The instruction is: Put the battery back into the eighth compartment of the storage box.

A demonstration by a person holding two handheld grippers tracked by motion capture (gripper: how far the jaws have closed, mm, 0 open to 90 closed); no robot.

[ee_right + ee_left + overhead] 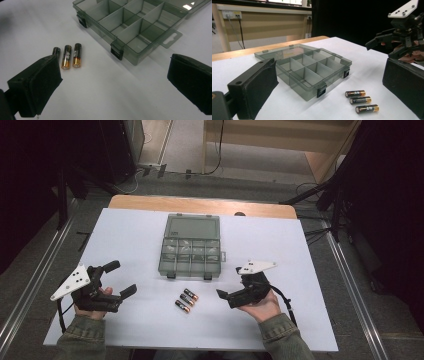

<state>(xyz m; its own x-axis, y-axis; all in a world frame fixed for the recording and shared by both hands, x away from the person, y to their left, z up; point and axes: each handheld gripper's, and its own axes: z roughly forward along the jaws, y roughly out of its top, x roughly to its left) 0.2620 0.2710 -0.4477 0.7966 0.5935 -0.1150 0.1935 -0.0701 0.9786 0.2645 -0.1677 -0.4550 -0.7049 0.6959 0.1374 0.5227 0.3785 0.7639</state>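
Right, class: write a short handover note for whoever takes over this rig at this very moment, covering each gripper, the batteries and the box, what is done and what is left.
Left gripper: open, empty, held above the table left of the batteries.
Right gripper: open, empty, held to their right.
Three batteries lie side by side on the white table, just in front of the compartment box.
The box is open with its lid folded flat behind it; every compartment in sight is empty.
Done: box opened, batteries laid out.
Left, most likely: pick up each battery and place it in the box, then perhaps shut the lid.
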